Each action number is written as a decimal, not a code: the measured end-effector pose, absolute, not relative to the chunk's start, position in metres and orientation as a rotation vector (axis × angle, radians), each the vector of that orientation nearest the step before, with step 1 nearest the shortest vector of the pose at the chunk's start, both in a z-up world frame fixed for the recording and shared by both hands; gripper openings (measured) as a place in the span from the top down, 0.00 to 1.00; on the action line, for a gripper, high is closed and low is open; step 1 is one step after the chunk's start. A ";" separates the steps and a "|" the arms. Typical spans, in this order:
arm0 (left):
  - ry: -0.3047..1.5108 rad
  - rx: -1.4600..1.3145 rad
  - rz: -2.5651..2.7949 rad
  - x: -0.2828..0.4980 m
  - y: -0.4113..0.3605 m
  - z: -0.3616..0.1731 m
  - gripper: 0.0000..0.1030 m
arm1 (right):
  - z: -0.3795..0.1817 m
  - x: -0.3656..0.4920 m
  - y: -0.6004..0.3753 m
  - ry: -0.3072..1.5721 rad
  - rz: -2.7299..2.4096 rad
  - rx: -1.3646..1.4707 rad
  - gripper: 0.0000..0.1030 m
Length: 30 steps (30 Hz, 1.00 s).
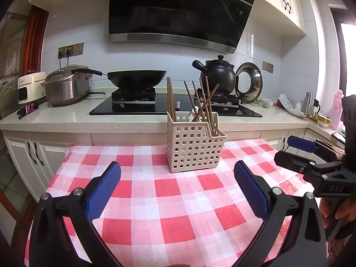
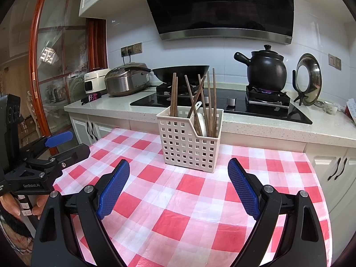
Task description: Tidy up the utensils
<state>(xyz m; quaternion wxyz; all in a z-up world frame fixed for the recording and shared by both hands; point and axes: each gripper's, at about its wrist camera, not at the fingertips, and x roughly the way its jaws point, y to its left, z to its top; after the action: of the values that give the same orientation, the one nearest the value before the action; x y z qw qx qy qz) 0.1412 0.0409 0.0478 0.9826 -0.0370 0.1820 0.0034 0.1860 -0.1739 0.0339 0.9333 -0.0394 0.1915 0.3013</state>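
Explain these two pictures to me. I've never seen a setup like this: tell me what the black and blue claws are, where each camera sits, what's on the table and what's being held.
There is no robot. A person holds a hand-held gripper in each hand, and each carries a wide-angle camera looking along its fingers. One picture is from the left gripper, the other from the right gripper; each also sees the other at its edge. Both stand open and hold nothing. On the checked tablecloth stands a white basket with chopsticks and a white spoon upright inside. Behind is a kitchen counter with a stove.
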 end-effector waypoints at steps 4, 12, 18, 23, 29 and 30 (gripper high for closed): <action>0.354 -0.074 0.013 0.140 0.040 0.050 0.04 | 0.035 0.183 -0.176 0.375 0.612 -0.072 0.18; 0.349 -0.059 0.031 0.145 0.039 0.052 0.04 | 0.038 0.182 -0.173 0.354 0.602 -0.072 0.18; 0.341 -0.053 0.031 0.149 0.040 0.054 0.04 | 0.042 0.185 -0.173 0.346 0.595 -0.060 0.18; 0.342 -0.048 0.027 0.153 0.039 0.057 0.04 | 0.046 0.189 -0.174 0.339 0.588 -0.058 0.18; 0.341 -0.026 0.026 0.157 0.033 0.058 0.04 | 0.048 0.194 -0.176 0.337 0.579 -0.050 0.18; 0.340 -0.025 0.026 0.157 0.033 0.058 0.04 | 0.048 0.194 -0.176 0.337 0.579 -0.049 0.18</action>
<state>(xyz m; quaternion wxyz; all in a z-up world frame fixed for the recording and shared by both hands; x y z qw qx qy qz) 0.1572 0.0326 0.0583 0.9854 -0.0125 0.1691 0.0127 0.1945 -0.1761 0.0476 0.9441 -0.0242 0.1653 0.2842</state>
